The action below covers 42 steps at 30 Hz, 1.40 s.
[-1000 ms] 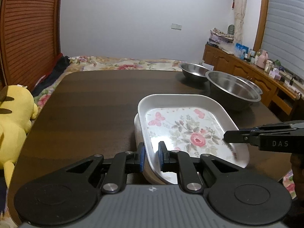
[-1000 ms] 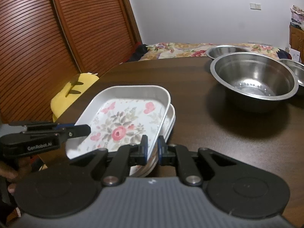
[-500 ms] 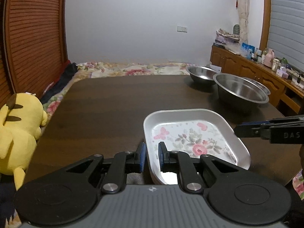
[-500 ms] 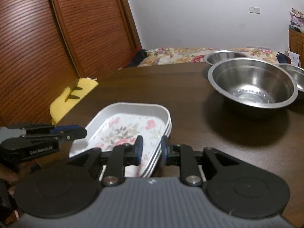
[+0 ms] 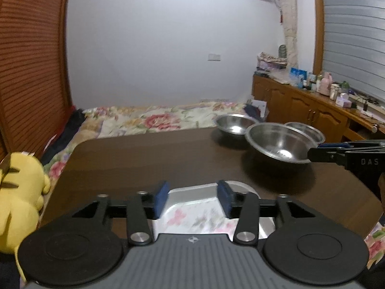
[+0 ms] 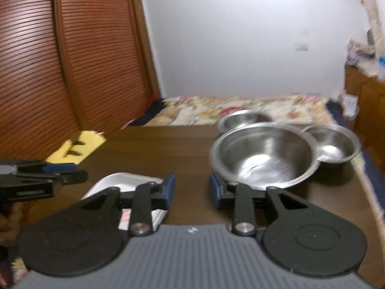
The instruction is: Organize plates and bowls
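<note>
A white floral tray (image 5: pixel 197 214) lies on the dark wooden table (image 5: pixel 144 163), low in the left wrist view. My left gripper (image 5: pixel 192 196) hovers over its near part. Its jaws are opening and the pads touch nothing. In the right wrist view the tray (image 6: pixel 122 183) sits low left, partly hidden by my right gripper (image 6: pixel 191 190). That gripper's jaws are opening too, over bare table, with nothing between them. Three steel bowls stand at the far right: a large bowl (image 6: pixel 262 159), a small bowl (image 6: pixel 243 118) behind it and a medium bowl (image 6: pixel 332 147) beside it.
A yellow plush toy (image 5: pixel 19 197) leans at the table's left edge. A bed with a floral cover (image 5: pixel 156 120) lies past the far edge. A cluttered wooden cabinet (image 5: pixel 312 110) runs along the right wall. A louvred wooden door (image 6: pixel 60 72) stands at the left.
Both grippers were shut on the tray's rim; now both have let go, opened, and risen back from it. The tray sits lower in both views.
</note>
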Motion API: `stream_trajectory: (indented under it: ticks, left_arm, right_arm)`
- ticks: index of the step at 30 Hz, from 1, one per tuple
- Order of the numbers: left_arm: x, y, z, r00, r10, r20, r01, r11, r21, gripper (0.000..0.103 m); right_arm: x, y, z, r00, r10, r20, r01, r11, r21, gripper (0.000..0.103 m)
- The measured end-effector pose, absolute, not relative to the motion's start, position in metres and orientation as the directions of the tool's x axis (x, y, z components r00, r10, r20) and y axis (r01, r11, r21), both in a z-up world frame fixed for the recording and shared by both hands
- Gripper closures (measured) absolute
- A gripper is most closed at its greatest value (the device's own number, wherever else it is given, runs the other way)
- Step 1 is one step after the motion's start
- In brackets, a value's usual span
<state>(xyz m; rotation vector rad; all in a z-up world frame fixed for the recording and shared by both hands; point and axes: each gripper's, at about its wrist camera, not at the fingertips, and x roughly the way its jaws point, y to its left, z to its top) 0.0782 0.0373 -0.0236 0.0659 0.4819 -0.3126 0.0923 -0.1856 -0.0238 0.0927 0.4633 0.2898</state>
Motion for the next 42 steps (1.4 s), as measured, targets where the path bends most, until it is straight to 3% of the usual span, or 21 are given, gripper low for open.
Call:
stream_trajectory:
  ticks: [5,17,26,38,42]
  left_arm:
    - [0.096,0.019,-0.018,0.837,-0.324,-0.441,0.347,0.937,-0.029,0.04]
    - [0.135,-0.037,-0.017,0.815,-0.398,-0.422,0.441,0.898,0.005,0.04]
    - [0.162,-0.079,-0.028,0.76,-0.446,-0.473,0.517,0.855,0.025,0.04]
    - [0.194,-0.114,-0.033,0.758,-0.373,-0.535,0.469,0.882,0.049,0.04]
    - [0.2,-0.119,-0.038,0.761,-0.335,-0.555,0.452,0.888,0.083,0.045]
  right_arm:
    - [0.098,-0.218,-0.021,0.888,0.209,-0.409,-0.18,0.978,0.11,0.059]
    - [0.127,-0.259,-0.039,0.887,0.09,-0.453,-0.05,0.994,0.099,0.053]
    - [0.144,-0.27,-0.057,0.856,0.087,-0.509,-0.009,0.988,0.153,0.053]
    - [0.156,-0.273,-0.06,0.837,0.117,-0.534,0.005,0.975,0.22,0.053]
    - [0.158,-0.274,-0.062,0.834,0.115,-0.539,0.01,0.974,0.225,0.054]
